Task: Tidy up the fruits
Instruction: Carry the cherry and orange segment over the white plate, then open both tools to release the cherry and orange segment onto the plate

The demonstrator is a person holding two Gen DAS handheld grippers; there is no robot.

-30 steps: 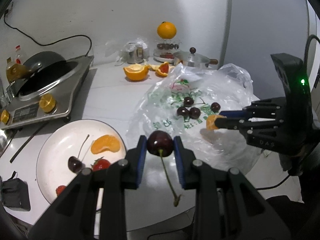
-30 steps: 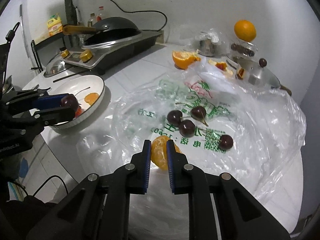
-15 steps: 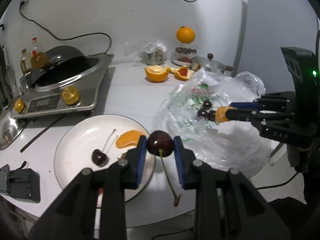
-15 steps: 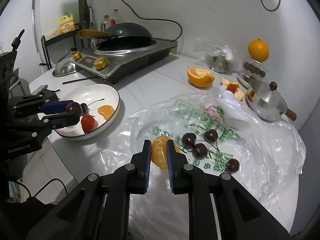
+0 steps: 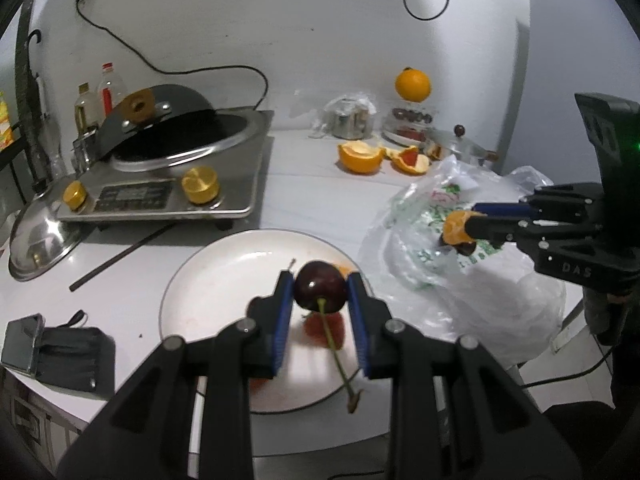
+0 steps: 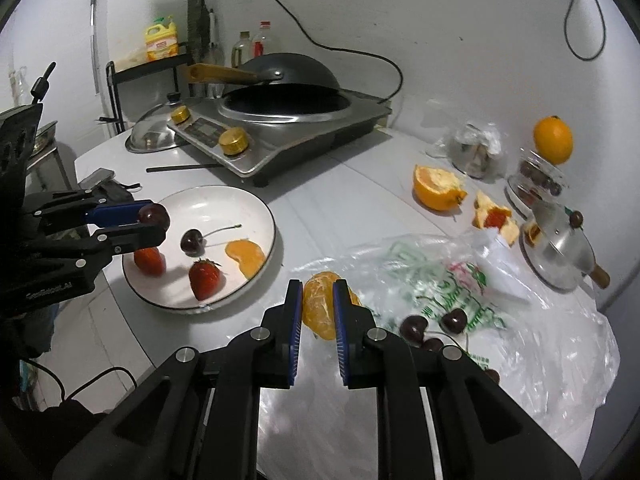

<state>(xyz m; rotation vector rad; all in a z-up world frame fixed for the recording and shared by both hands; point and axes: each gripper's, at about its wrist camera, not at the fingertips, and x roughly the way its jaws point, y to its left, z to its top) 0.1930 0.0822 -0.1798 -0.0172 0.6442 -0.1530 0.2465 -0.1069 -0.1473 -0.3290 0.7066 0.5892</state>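
My left gripper is shut on a dark cherry with its stem hanging down, held above the white plate. It also shows in the right wrist view, over the plate's near-left rim. The plate holds a cherry, two strawberries and an orange segment. My right gripper is shut on a peeled orange segment, held above the table between the plate and the plastic bag. Several cherries lie on the bag.
An induction cooker with a wok stands at the back. Orange peels, a whole orange on a jar, and a small lidded pot sit at the right. A pot lid, a chopstick and a black device lie left.
Both grippers have moved left toward the plate with their fruit. The cherry in the left gripper is now over the plate; the right gripper's orange segment has left the bag.
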